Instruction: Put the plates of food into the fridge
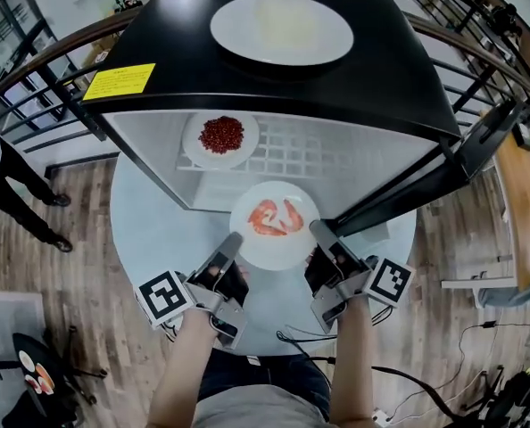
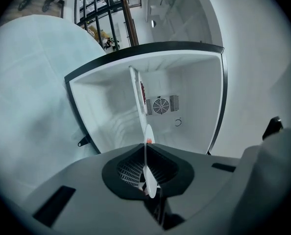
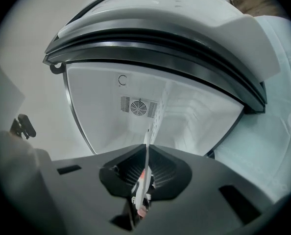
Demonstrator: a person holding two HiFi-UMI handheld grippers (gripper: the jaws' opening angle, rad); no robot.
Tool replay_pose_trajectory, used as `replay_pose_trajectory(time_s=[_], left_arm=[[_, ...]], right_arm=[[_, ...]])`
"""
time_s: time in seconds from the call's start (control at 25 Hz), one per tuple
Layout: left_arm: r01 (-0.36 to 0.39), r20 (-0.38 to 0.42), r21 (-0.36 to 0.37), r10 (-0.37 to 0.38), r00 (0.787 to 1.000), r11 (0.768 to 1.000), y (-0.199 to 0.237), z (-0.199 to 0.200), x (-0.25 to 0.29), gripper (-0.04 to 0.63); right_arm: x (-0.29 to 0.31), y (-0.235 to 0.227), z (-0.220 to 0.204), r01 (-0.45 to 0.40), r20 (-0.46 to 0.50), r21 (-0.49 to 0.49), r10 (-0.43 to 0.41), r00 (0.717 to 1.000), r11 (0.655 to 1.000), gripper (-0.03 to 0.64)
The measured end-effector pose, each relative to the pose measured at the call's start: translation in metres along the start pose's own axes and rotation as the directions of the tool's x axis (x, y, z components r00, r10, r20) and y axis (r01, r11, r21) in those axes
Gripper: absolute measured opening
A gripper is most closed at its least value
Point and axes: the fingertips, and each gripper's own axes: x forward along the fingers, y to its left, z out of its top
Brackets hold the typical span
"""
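Note:
A white plate with shrimp (image 1: 276,224) hangs in front of the open mini fridge (image 1: 274,163), just at its mouth. My left gripper (image 1: 232,242) is shut on the plate's left rim and my right gripper (image 1: 321,232) is shut on its right rim. In the left gripper view the plate (image 2: 147,165) shows edge-on between the jaws; in the right gripper view the plate (image 3: 143,180) does too. Inside, a white plate of red food (image 1: 220,138) rests on the wire shelf (image 1: 301,154). Another white plate (image 1: 281,28) lies on the fridge's black top.
The fridge door (image 1: 452,172) stands swung open to the right. A yellow label (image 1: 120,81) is stuck on the fridge top. The fridge sits on a round pale table (image 1: 149,239). A person's legs (image 1: 20,194) stand at far left, and metal railings (image 1: 42,87) run behind.

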Motion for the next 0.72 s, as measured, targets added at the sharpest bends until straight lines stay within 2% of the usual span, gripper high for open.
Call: replay_pose_trajectory(time_s=[0.24, 0.56, 0.72], left_arm=[[-0.006, 0.04, -0.013, 0.006, 0.999, 1.0, -0.005, 0.013, 0.016, 0.018], [-0.01, 0.028, -0.061, 0.011, 1.0, 0.998, -0.003, 0.029, 0.046, 0.018], [-0.006, 0.005, -0.08, 0.006, 1.0, 0.997, -0.001, 0.028, 0.056, 0.018]], right_arm=[[0.013, -0.003, 0.016, 0.016, 0.056, 0.032, -0.018, 0.998, 0.999, 0.026], [0.032, -0.014, 0.04, 0.076, 0.153, 0.034, -0.081, 0.985, 0.997, 0.026], [0.031, -0.017, 0.046, 0.135, 0.186, -0.009, -0.131, 0.974, 0.991, 0.026]])
